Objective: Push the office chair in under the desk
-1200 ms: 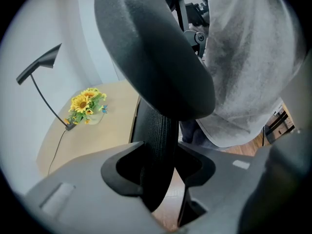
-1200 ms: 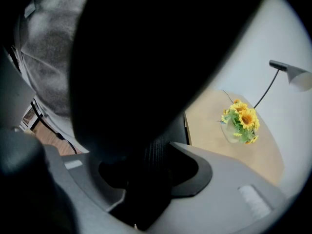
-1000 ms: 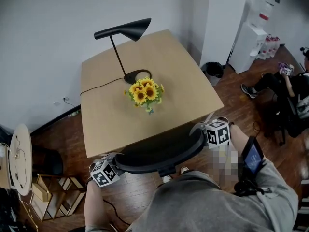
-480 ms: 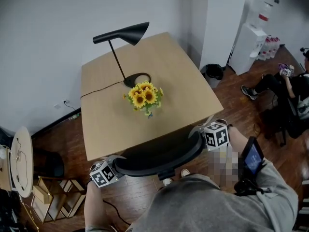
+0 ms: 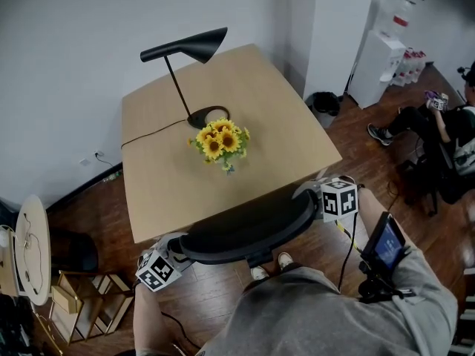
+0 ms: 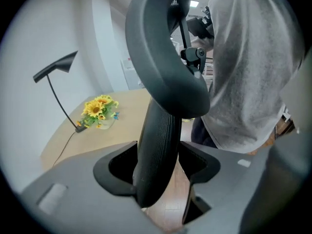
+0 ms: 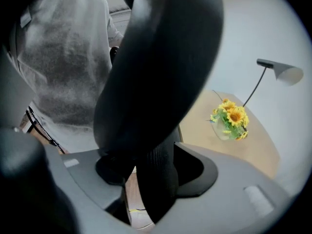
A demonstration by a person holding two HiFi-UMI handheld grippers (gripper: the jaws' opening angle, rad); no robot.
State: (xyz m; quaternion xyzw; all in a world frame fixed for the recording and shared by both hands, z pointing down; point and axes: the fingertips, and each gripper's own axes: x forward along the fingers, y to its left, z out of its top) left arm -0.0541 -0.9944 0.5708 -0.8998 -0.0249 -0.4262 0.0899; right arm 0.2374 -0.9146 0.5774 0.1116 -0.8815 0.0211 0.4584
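Lower centre, the office chair (image 5: 249, 228) is sitting backrest-first at the near edge of the table (image 5: 286, 117). The left gripper (image 5: 180, 245) and right gripper (image 5: 306, 196), jaws just opening, are loosely straddling the backrest ends, released.

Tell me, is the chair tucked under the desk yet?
Nearly done: the chair backrest sits at the near edge of the desk. In hand: the left gripper and right gripper straddle its two ends, jaws just opening, not clamping. Left: probably only drawing both grippers away.
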